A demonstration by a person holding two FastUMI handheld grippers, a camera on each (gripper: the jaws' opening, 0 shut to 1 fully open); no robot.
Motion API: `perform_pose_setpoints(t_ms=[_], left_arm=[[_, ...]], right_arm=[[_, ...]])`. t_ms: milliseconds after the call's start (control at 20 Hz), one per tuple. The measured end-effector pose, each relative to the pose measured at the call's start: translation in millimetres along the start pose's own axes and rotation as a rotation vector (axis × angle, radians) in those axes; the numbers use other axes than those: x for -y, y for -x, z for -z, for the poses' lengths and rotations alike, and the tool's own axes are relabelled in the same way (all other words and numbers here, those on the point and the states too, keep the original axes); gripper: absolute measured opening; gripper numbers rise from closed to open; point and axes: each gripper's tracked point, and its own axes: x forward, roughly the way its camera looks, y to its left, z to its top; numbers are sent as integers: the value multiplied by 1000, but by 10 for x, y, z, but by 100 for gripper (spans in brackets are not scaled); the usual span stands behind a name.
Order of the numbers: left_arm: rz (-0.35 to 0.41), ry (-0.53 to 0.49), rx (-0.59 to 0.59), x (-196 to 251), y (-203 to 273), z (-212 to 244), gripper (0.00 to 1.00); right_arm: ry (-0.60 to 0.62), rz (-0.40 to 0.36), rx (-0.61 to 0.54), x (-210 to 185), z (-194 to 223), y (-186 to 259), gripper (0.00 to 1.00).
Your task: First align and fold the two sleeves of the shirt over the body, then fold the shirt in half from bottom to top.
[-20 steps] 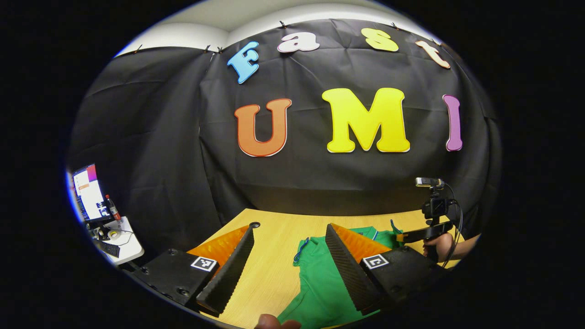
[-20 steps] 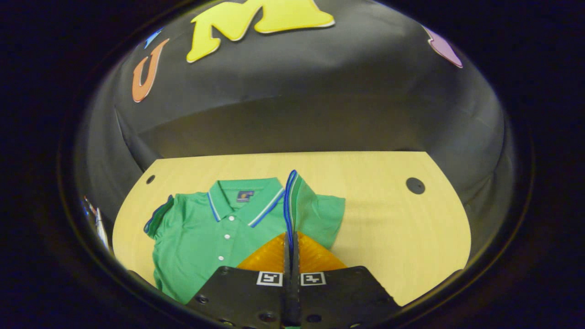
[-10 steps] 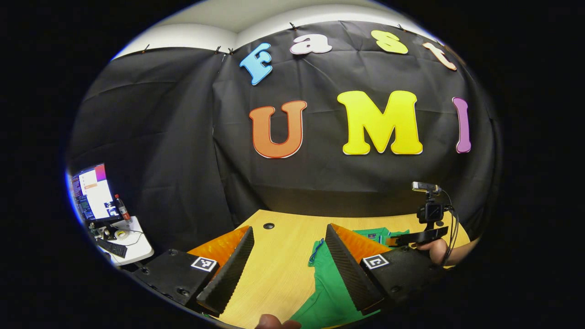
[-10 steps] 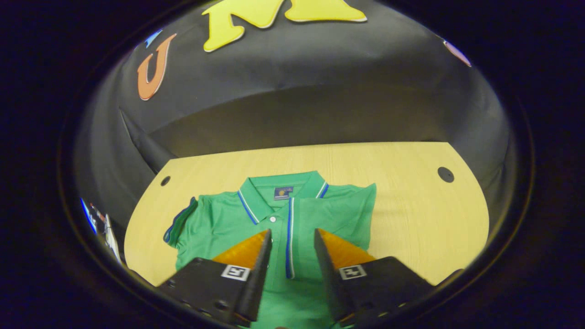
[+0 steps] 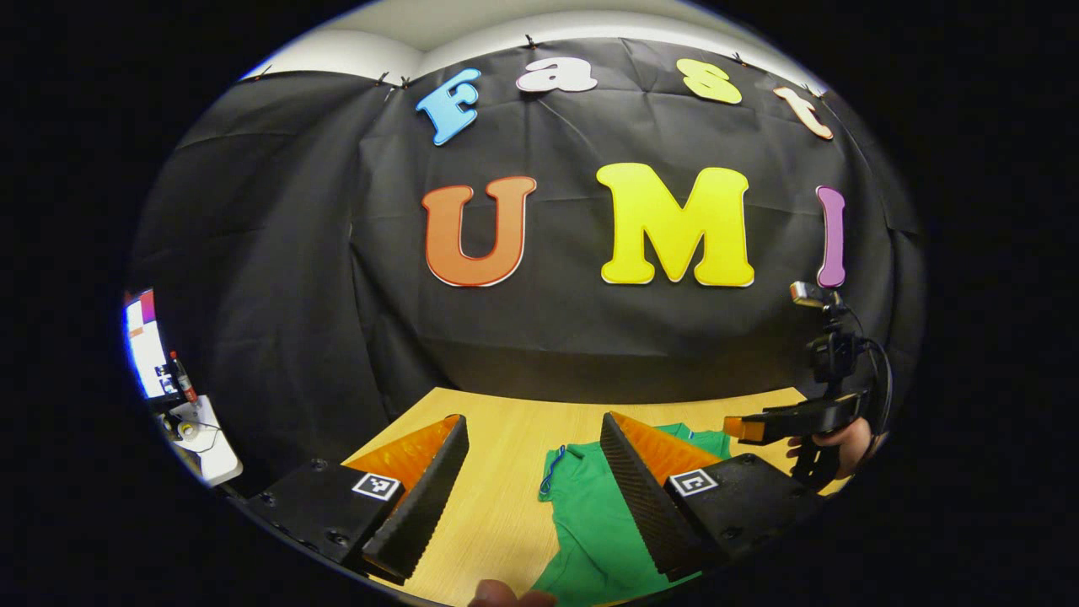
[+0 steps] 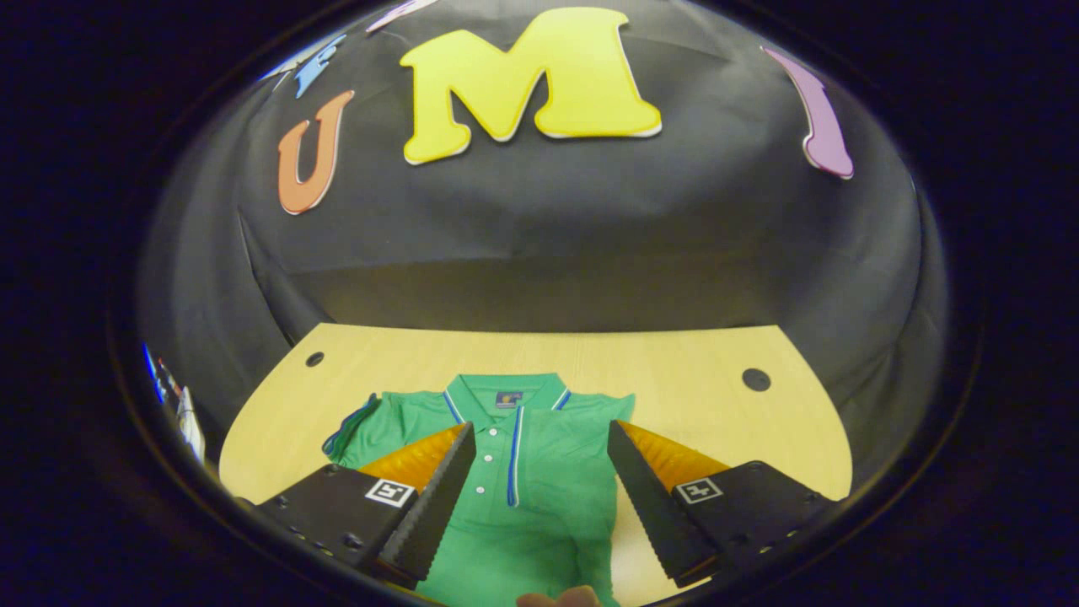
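Wood surface (image 6: 691, 354) holds green shirt (image 6: 539, 497), flat, collar toward wall. Right gripper (image 6: 533, 497) above shirt, jaws wide apart, holding nothing. Left gripper (image 5: 531, 497) near shirt's side, jaws wide apart, holding nothing. One sleeve (image 6: 582, 455) folded over shirt body.

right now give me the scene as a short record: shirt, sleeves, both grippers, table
shirt: green polo lying flat, collar toward the booth wall
right sleeve: folded over the body, its striped cuff edge running down the chest
left sleeve: cuff out to the side, not folded
right gripper: open above the shirt, holding nothing
left gripper: open over the shirt's left edge, holding nothing
table: light wood
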Motion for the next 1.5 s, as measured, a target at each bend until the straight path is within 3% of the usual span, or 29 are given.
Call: perform_pose_setpoints(t_ms=[450, 600, 650, 700, 1200, 1250, 1350, 1500], left_arm=[[170, -11, -148, 126, -851, 767, 100], [189, 13, -226, 149, -1129, 1170, 100], [192, 11, -245, 146, -1217, 1286, 100], [193, 5, -264, 137, -1299, 1392, 100], [193, -42, -399, 61, -2003, 2305, 100], [195, -51, -405, 54, -2049, 2350, 99], [210, -60, -420, 77, -2099, 2445, 95], [215, -60, -448, 61, -2140, 2574, 80]], right_arm=[[63, 1, 112, -47, -317, 1014, 96], [70, 14, 136, 13, -373, 1237, 92], [72, 22, 136, 48, -360, 1294, 96], [70, 32, 134, 85, -349, 1335, 92], [42, 113, 72, 345, -139, 1523, 96], [34, 117, 61, 354, -108, 1526, 93], [15, 126, 54, 355, -101, 1523, 96], [14, 117, 33, 318, -46, 1509, 96]])
